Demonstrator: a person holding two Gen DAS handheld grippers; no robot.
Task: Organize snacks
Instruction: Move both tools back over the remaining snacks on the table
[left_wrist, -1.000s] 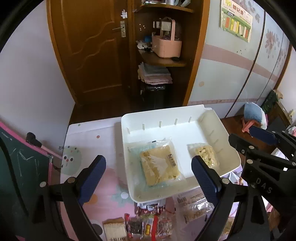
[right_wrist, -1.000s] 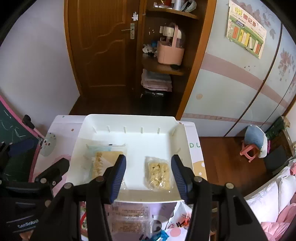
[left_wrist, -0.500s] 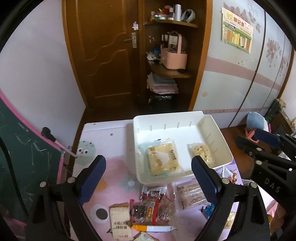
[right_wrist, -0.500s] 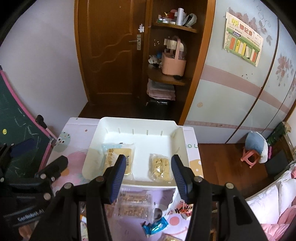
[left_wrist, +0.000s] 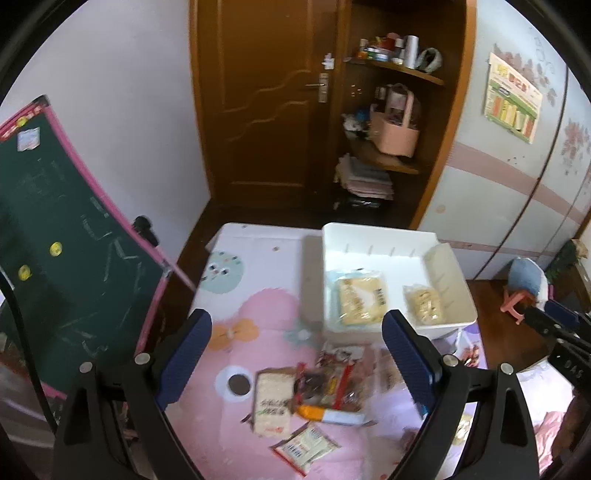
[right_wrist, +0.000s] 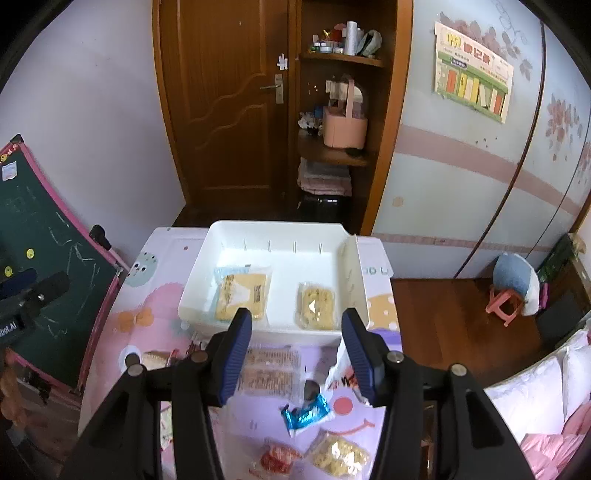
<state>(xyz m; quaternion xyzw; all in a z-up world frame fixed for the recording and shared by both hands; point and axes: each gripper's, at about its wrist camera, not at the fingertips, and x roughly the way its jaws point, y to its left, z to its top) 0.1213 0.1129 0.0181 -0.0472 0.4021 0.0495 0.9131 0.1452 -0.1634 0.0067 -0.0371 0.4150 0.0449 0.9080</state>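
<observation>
A white tray sits at the far side of the low table and holds a large yellow cake pack and a smaller biscuit pack. Loose snack packets lie in front of it: a pale rice-cracker pack, red packets, a clear cracker pack, a blue wrapper. My left gripper is open and empty above the loose pile. My right gripper is open and empty, just in front of the tray.
The table has a pink and purple cartoon cover. A green chalkboard leans at the left. A wooden door and shelf stand behind. A small stool and a bed are at the right.
Both grippers have pulled back and up from the tray, so more of the table and the loose packets show. The left view has also swung left. Both jaws stay open.
</observation>
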